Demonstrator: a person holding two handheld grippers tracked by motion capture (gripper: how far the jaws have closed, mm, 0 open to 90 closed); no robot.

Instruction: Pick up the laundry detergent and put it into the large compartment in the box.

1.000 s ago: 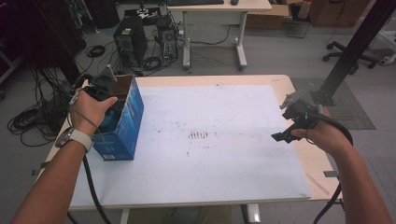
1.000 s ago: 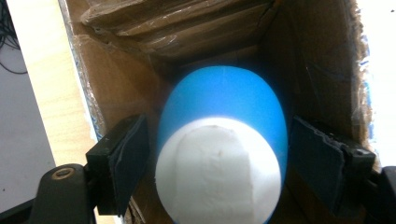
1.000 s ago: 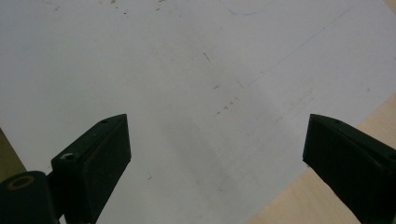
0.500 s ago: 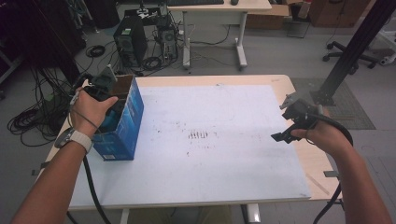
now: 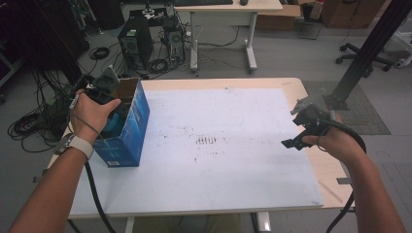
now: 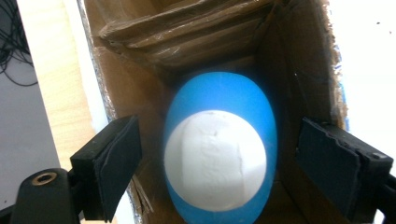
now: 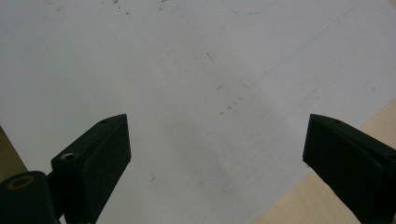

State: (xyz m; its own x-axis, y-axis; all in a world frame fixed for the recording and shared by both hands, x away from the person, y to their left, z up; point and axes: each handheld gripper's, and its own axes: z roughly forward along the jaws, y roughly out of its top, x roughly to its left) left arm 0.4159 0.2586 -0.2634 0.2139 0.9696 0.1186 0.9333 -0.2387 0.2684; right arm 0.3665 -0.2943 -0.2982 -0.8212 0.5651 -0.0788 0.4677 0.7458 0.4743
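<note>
At the left edge of the counter stands a blue cardboard box, its top open and its brown flaps folded down inside. The person's left hand holds the left claw down over that opening. Inside the box lies a blue egg-shaped object with a white patch facing up, hemmed in by the cardboard walls on both sides. The left claw's jaws have just been opening: they now stand wide, one on each side of the blue object, with a clear gap between each pad and its surface, so nothing is gripped.

The middle of the white counter top carries only smudges and small dark marks. On the floor beyond the counter are a computer tower, cables and a second desk.

Near the counter's right edge, the right hand holds the right claw above the bare white surface, well apart from the box. Its jaws are spread wide with nothing between them.
</note>
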